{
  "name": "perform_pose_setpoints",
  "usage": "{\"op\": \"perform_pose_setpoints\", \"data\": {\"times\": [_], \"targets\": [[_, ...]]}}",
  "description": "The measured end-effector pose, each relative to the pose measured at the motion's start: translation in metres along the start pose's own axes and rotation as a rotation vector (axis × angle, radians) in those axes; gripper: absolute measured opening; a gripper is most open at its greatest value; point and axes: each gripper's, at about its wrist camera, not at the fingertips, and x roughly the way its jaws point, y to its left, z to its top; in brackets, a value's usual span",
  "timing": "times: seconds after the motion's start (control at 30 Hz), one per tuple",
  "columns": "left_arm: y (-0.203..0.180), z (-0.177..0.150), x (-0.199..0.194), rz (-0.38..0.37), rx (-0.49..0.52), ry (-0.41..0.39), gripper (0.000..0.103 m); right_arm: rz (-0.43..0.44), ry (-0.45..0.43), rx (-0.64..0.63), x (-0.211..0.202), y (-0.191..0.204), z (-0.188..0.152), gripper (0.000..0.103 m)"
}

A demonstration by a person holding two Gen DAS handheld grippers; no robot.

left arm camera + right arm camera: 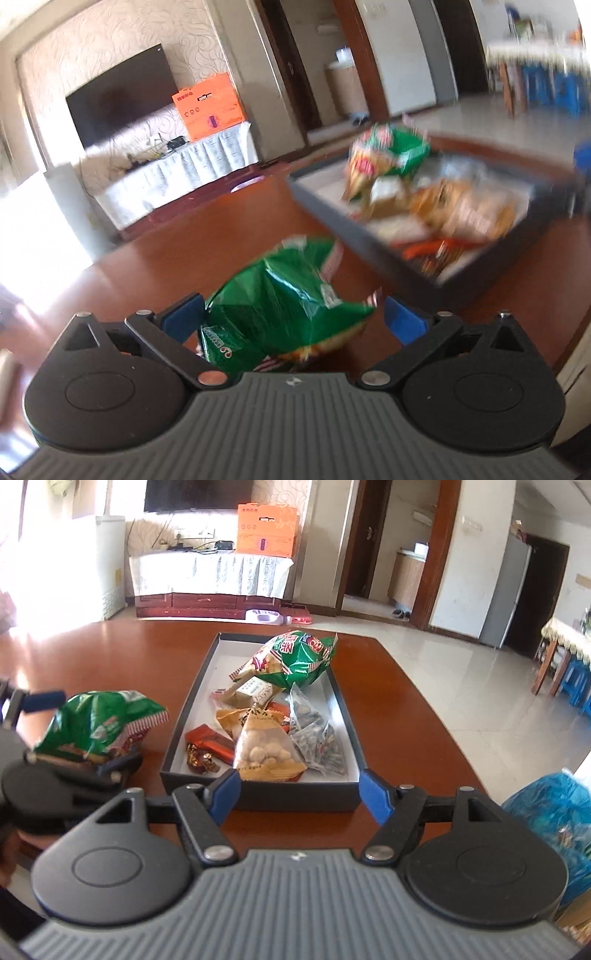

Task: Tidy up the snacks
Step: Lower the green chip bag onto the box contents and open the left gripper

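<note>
My left gripper (291, 317) is shut on a green snack bag (284, 299) and holds it above the brown table, left of the dark box (325, 206). The right wrist view shows the same bag (99, 723) in the left gripper (74, 731), just left of the box (192, 709). The box holds another green bag (295, 657), a packet of pale round snacks (262, 753), a clear packet of dark seeds (321, 738) and orange-wrapped sweets (210, 742). My right gripper (299, 794) is open and empty at the box's near end.
The brown table (391, 716) stretches around the box. A blue plastic bag (550, 819) lies at the near right edge. Beyond are a TV stand with an orange carton (266, 528), doorways and a tiled floor.
</note>
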Motion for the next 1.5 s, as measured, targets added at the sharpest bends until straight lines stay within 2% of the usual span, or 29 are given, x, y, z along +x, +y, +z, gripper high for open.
{"op": "perform_pose_setpoints", "data": {"times": [0.1, 0.2, 0.23, 0.33, 0.47, 0.5, 0.6, 0.67, 0.73, 0.87, 1.0, 1.2, 1.23, 1.3, 1.33, 1.43, 1.5], "targets": [[0.015, -0.004, 0.008, 0.024, -0.059, 0.054, 0.103, 0.036, -0.014, 0.031, -0.001, 0.005, 0.002, 0.073], [0.039, -0.006, -0.003, 0.034, -0.148, 0.014, 0.103, 0.111, -0.042, 0.005, -0.004, 0.02, 0.008, 0.073], [0.042, -0.009, -0.001, 0.04, -0.138, 0.014, 0.103, 0.134, -0.053, -0.002, -0.004, 0.024, 0.012, 0.073], [0.047, -0.019, 0.021, 0.051, -0.077, 0.083, 0.103, 0.181, -0.07, -0.006, -0.002, 0.035, 0.026, 0.073], [0.056, -0.02, 0.033, 0.011, -0.095, 0.078, 0.103, 0.181, -0.092, -0.015, -0.004, 0.042, 0.032, 0.073], [0.058, -0.019, 0.035, -0.006, -0.108, 0.075, 0.095, 0.175, -0.095, -0.014, -0.004, 0.043, 0.03, 0.073], [0.067, -0.016, 0.029, -0.056, -0.169, 0.049, 0.082, 0.161, -0.08, -0.004, 0.001, 0.041, 0.027, 0.073], [0.07, -0.012, 0.024, -0.072, -0.197, 0.031, 0.08, 0.15, -0.068, 0.004, 0.004, 0.04, 0.024, 0.073], [0.071, -0.005, 0.015, -0.054, -0.209, -0.007, 0.08, 0.146, -0.063, 0.021, 0.006, 0.036, 0.02, 0.073], [0.073, 0.03, -0.002, -0.081, -0.248, -0.107, 0.08, 0.126, -0.072, 0.026, 0.004, 0.027, 0.016, 0.073], [0.053, 0.067, 0.009, -0.138, -0.264, -0.136, 0.081, 0.089, -0.093, 0.067, 0.003, 0.013, 0.014, 0.073], [-0.015, 0.094, 0.045, -0.251, -0.197, -0.135, 0.085, 0.038, -0.102, 0.088, 0.001, -0.016, 0.012, 0.073], [-0.023, 0.097, 0.048, -0.257, -0.184, -0.144, 0.087, 0.031, -0.1, 0.094, 0.001, -0.022, 0.011, 0.073], [-0.036, 0.103, 0.05, -0.241, -0.171, -0.165, 0.101, 0.009, -0.095, 0.098, 0.001, -0.031, 0.01, 0.073], [-0.039, 0.105, 0.048, -0.239, -0.175, -0.18, 0.102, 0.002, -0.095, 0.104, 0.001, -0.037, 0.008, 0.073], [-0.046, 0.11, 0.046, -0.298, -0.175, -0.193, 0.102, -0.012, -0.091, 0.122, 0.001, -0.048, 0.004, 0.073], [-0.049, 0.108, 0.039, -0.293, -0.159, -0.209, 0.102, -0.028, -0.094, 0.134, -0.002, -0.053, 0.002, 0.073]]}}
